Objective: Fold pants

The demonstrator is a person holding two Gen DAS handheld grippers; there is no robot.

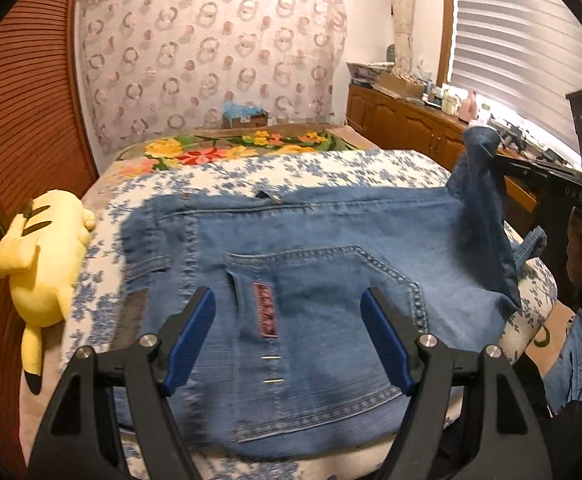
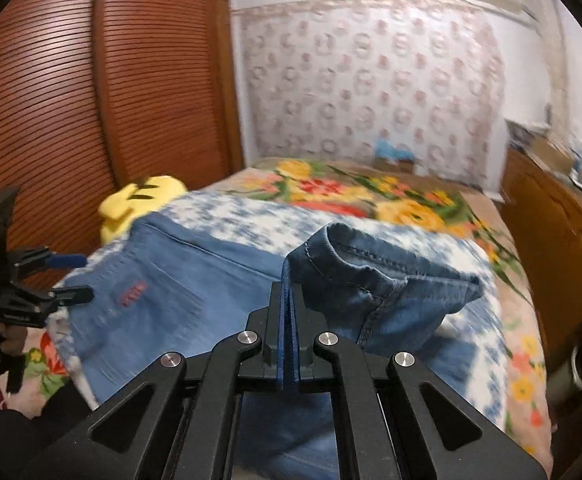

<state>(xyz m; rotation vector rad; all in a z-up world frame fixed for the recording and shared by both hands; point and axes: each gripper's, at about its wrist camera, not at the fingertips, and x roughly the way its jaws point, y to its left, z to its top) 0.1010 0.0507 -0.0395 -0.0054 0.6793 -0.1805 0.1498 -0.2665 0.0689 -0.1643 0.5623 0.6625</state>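
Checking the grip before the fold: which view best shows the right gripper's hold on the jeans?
Right wrist: the right gripper is shut on the jeans hem. Left wrist shows it only side-on, lifting that denim.

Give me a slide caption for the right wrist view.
Right gripper shut on lifted hem of jeans spread over the floral bed.

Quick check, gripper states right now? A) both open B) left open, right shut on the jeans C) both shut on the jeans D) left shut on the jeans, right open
B: the left gripper has its blue pads spread wide above the jeans, holding nothing, while the right gripper has its pads pressed together on a lifted fold of denim.
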